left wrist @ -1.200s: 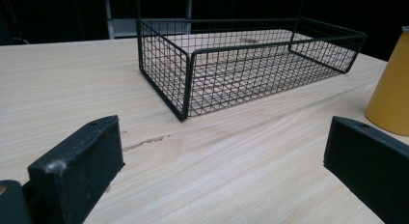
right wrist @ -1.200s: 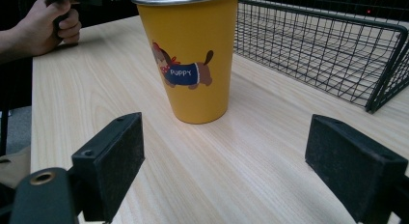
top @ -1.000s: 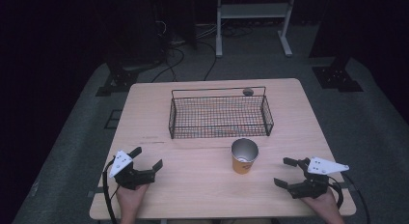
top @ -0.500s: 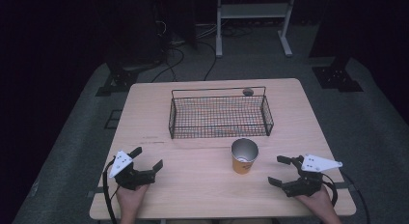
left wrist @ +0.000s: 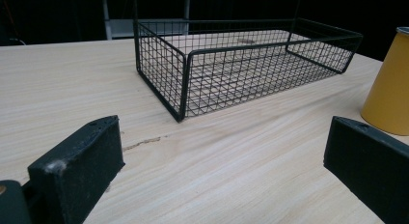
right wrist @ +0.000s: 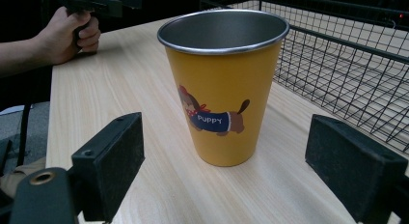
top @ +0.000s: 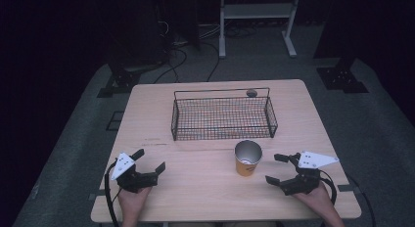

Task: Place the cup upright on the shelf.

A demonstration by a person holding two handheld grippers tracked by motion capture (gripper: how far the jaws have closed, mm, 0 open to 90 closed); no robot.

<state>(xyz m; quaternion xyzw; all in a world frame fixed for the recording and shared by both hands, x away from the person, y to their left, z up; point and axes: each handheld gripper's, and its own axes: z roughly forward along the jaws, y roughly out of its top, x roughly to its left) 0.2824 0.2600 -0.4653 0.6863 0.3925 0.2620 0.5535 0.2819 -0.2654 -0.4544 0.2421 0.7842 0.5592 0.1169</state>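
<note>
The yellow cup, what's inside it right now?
The yellow cup stands upright on the table. The right gripper view shows bare metal inner wall below its rim; the bottom is hidden, so I can't say it's empty.

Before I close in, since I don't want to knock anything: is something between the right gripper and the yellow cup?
Nothing visible. The right gripper has its jaws open toward the yellow cup, with bare table between them. The wire basket stands behind the cup.
</note>
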